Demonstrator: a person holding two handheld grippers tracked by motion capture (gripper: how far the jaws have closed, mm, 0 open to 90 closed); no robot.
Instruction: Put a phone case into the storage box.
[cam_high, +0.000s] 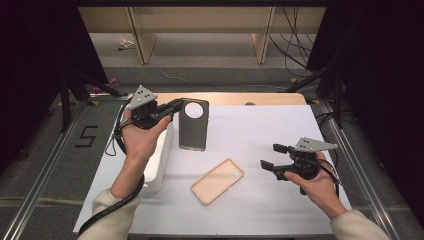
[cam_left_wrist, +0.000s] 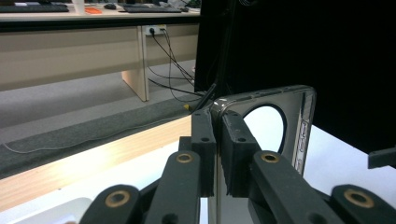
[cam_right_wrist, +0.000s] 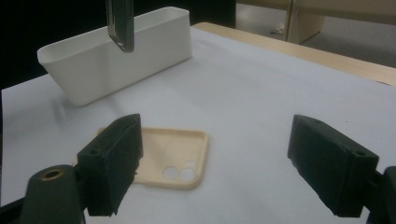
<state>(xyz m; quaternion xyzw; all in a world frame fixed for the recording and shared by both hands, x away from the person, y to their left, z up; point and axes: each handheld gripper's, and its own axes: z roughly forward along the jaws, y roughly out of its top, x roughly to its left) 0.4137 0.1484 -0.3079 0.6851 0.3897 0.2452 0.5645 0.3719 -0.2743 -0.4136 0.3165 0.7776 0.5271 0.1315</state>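
Note:
A dark, see-through phone case (cam_high: 193, 125) with a round camera hole hangs above the white table cover, held by its top edge in my left gripper (cam_high: 176, 105), which is shut on it. In the left gripper view the case (cam_left_wrist: 299, 121) stands upright between the closed pads (cam_left_wrist: 236, 149). A cream phone case (cam_high: 217, 180) lies flat, inner side up, near the table's middle. My right gripper (cam_high: 274, 156) hovers open to the right of it, jaws pointing left; in the right gripper view the cream case (cam_right_wrist: 173, 163) lies ahead between the spread pads (cam_right_wrist: 114, 154).
A white rectangular bin (cam_high: 159, 165) stands along the table's left side, under my left forearm; it shows at the back left in the right gripper view (cam_right_wrist: 116, 65). White sheet (cam_high: 260, 130) covers the table; a wooden edge (cam_high: 270, 98) runs along the far side.

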